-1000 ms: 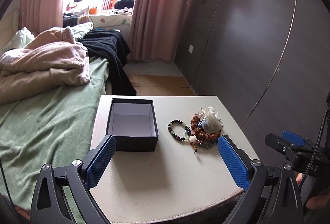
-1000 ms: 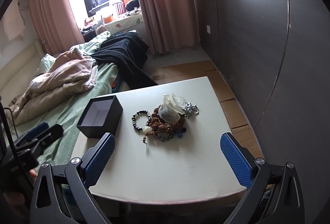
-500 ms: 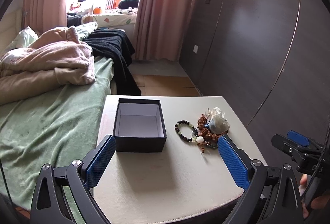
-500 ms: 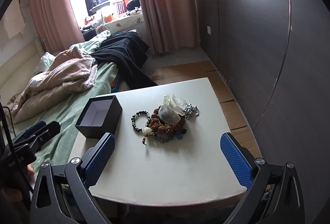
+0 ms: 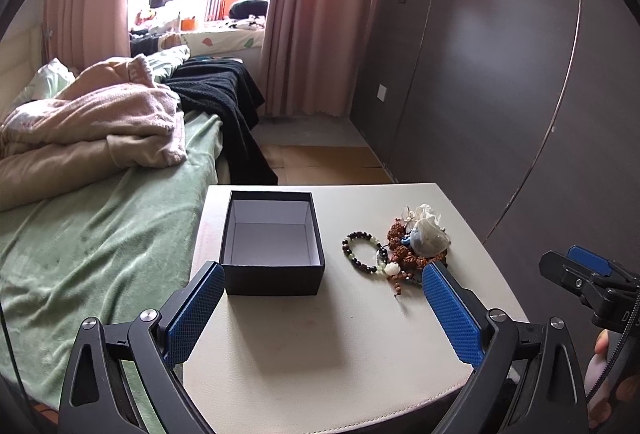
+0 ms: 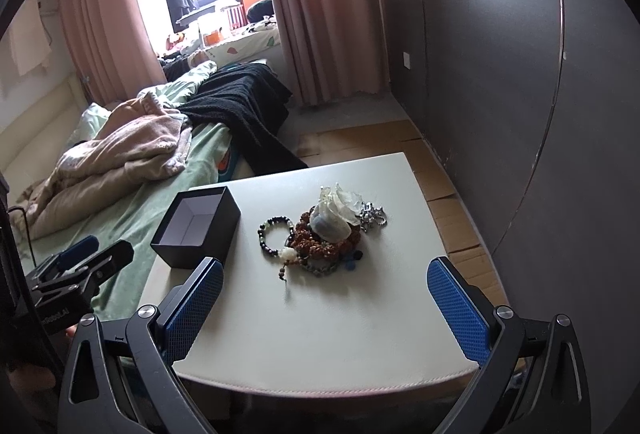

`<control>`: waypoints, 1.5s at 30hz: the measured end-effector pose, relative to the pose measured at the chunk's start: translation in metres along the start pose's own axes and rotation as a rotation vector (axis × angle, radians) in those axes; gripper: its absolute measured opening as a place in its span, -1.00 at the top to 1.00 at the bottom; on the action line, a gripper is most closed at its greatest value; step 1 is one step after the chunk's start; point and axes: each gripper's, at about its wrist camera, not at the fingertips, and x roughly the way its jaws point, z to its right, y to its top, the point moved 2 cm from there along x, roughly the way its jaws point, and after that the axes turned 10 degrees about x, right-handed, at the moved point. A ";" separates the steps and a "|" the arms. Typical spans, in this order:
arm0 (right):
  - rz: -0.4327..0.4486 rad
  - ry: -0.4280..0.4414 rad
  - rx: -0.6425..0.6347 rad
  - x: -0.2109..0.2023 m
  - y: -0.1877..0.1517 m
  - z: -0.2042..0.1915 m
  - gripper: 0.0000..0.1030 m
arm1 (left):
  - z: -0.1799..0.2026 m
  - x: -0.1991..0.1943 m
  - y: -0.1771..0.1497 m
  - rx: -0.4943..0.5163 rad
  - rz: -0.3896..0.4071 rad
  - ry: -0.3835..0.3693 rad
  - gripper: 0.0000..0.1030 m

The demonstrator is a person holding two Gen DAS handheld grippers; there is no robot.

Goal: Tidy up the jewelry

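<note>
Standing on bench (image 5: 328, 338): black box (image 5: 273, 247), lid off | jewelry heap (image 6: 324, 234) just right of box, apart from it | left tool (image 5: 320, 314) spread wide, holding nothing | right tool (image 6: 326, 308) spread wide, holding nothing

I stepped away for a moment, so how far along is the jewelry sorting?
Barely begun. Done: the black box sits open on the table, with nothing inside. In hand: nothing; the left tool and right tool are both open, short of the pile. Left: the beaded bracelet and the whole jewelry pile.
</note>
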 end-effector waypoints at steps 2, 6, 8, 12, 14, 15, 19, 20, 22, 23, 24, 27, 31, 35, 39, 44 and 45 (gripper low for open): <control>-0.001 -0.001 0.001 0.000 0.000 0.001 -1.00 | 0.000 0.000 0.000 0.000 0.000 0.007 -0.92; 0.007 0.005 0.007 -0.001 0.001 0.002 -1.00 | 0.001 -0.002 0.001 0.021 0.014 0.028 -0.92; 0.011 0.006 0.006 -0.002 0.001 0.002 -1.00 | 0.002 -0.003 0.000 0.022 0.015 0.030 -0.92; 0.012 0.008 0.012 -0.002 0.002 0.004 -1.00 | 0.002 -0.001 0.001 0.018 0.009 0.025 -0.93; 0.012 0.008 0.011 -0.002 0.002 0.003 -1.00 | 0.003 -0.001 0.001 0.020 0.013 0.025 -0.92; 0.012 0.010 0.011 -0.002 0.002 0.003 -1.00 | 0.003 0.000 0.002 0.021 0.013 0.026 -0.92; 0.016 0.014 0.026 -0.003 0.006 0.006 -1.00 | 0.003 0.003 0.003 0.012 0.008 0.024 -0.92; 0.016 0.014 0.032 -0.003 0.007 0.006 -1.00 | 0.003 0.005 0.004 0.008 0.006 0.024 -0.92; 0.013 0.012 0.048 -0.002 0.009 0.009 -1.00 | 0.004 0.010 0.007 -0.001 0.000 0.019 -0.92; 0.010 0.012 0.060 0.000 0.011 0.011 -1.00 | 0.005 0.011 0.008 -0.003 0.000 0.016 -0.92; 0.007 0.012 0.072 0.001 0.013 0.013 -1.00 | 0.006 0.013 0.010 -0.004 0.002 0.014 -0.92; -0.006 0.014 0.109 0.007 0.017 0.020 -1.00 | 0.010 0.019 0.014 0.001 0.008 0.012 -0.92; -0.020 0.026 0.172 0.013 0.025 0.033 -1.00 | 0.019 0.032 0.019 0.009 0.000 -0.018 -0.92; -0.031 0.044 0.237 0.022 0.032 0.046 -1.00 | 0.029 0.046 0.022 0.011 -0.008 -0.051 -0.86; -0.050 0.050 0.310 0.036 0.038 0.061 -0.96 | 0.043 0.064 0.026 0.016 -0.027 -0.090 -0.65; -0.107 0.060 0.415 0.058 0.042 0.079 -0.90 | 0.060 0.089 0.032 -0.004 -0.071 -0.154 -0.63; -0.124 0.064 0.443 0.064 0.041 0.083 -0.90 | 0.064 0.094 0.034 -0.019 -0.080 -0.176 -0.59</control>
